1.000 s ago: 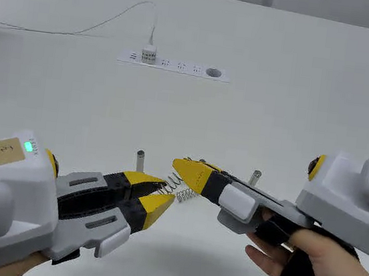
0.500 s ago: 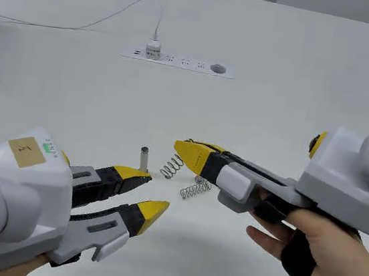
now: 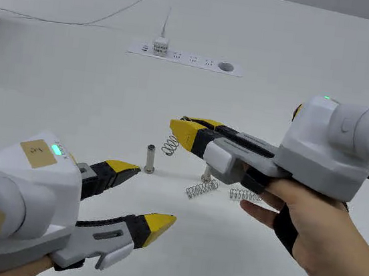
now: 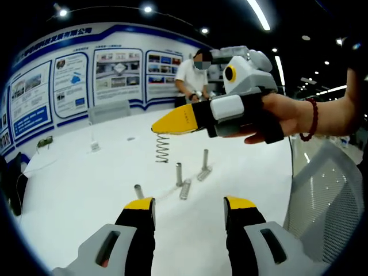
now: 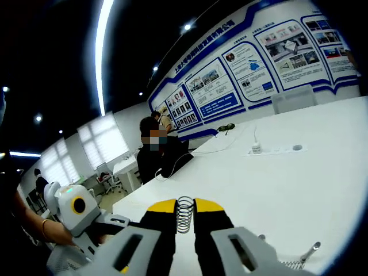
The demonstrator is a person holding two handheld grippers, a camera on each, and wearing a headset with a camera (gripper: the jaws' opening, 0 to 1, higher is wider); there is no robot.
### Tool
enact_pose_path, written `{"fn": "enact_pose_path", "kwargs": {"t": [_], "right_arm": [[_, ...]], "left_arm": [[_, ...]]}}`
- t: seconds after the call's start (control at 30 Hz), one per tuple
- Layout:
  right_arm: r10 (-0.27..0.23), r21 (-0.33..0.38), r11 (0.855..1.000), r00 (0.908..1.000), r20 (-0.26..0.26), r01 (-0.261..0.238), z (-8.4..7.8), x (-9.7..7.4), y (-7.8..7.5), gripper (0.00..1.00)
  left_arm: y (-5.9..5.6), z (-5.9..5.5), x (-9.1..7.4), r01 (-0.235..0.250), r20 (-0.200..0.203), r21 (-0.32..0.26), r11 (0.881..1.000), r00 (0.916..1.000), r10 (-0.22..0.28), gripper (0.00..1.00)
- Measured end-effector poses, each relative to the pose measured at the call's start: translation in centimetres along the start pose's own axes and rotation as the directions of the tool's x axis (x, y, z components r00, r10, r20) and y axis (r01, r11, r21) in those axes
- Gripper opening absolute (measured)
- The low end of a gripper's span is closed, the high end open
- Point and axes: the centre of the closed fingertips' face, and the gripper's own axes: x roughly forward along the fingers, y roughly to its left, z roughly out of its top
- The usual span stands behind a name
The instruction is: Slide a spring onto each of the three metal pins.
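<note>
Held spring (image 3: 170,144) hangs from tip of right gripper (image 3: 178,130), jaws pinched on its upper coils; lower end clear of white table (image 3: 75,97), just right of upright near pin (image 3: 149,159). Second pin (image 3: 207,175) stands partly hidden under right gripper. Two loose springs (image 3: 202,188) lie flat just beside second pin. Left gripper (image 3: 140,196) lower left, jaws wide apart, nothing between them. Power strip (image 3: 187,59) well behind.

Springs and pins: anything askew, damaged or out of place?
Nothing damaged. All three pins stand upright and bare. Two loose springs lie on their sides beside them; the third spring dangles from the right gripper, pinched by one end.
</note>
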Motion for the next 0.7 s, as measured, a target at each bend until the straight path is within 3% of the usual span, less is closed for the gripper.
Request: {"fn": "enact_pose_path", "kwargs": {"t": [0.3,0.7], "right_arm": [[-0.056,-0.051,0.997,0.9983,-0.015,0.055,-0.5,1.9,-1.5,0.12],[-0.080,-0.114,0.991,0.9962,-0.035,0.075,-1.7,3.7,-3.1,0.12]], "left_arm": [[0.4,-1.0,0.2,-0.015,-0.032,-0.025,1.000,0.9994,0.015,0.59],[1.0,-1.4,0.3,-0.034,-0.048,-0.041,0.999,0.9984,0.032,0.67]]}}
